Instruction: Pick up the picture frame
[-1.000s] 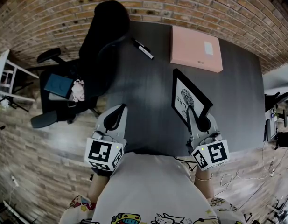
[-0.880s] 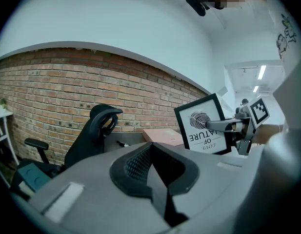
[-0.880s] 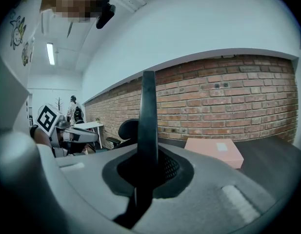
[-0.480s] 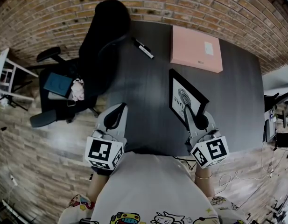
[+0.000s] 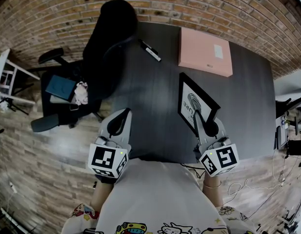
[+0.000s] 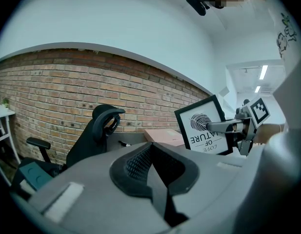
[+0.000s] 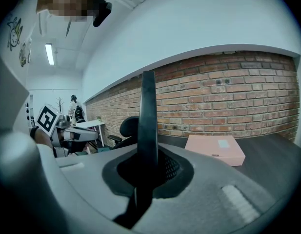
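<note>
My head camera looks steeply down on the table, with my left gripper at 7 o'clock and my right gripper at 5 o'clock. Each gripper camera sits close behind its own jaws and faces the brick wall. The left one catches the right gripper and the picture frame at 3 o'clock. The right one sees the left gripper at 9 o'clock. All three views share the pink box and the black chair.

Box behind picture frame — pen left
</note>
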Tool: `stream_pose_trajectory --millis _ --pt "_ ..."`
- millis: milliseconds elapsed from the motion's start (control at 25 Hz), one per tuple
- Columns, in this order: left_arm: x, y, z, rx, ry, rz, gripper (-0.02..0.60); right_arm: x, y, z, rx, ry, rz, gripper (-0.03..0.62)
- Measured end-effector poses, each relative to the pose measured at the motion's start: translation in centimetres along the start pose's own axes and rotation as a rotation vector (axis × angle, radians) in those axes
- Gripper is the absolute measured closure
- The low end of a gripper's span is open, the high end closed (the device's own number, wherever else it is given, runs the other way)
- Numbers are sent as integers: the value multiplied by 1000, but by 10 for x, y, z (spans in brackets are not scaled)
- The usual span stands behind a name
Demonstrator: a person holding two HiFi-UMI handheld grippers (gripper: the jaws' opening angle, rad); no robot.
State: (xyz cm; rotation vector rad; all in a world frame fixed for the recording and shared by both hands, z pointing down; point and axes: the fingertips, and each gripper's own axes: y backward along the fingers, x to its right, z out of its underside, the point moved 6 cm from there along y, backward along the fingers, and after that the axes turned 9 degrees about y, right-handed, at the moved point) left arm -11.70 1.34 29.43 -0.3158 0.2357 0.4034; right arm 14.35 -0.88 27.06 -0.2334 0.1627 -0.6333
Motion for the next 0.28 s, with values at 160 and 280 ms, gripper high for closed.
stream_pose_trajectory --millis 160,280 --pt "0 2 0 -1 -2 -2 568 0 1 1 1 -5 6 582" --pt "0 3 1 -1 -2 -6 568 0 2 1 1 -9 7 582"
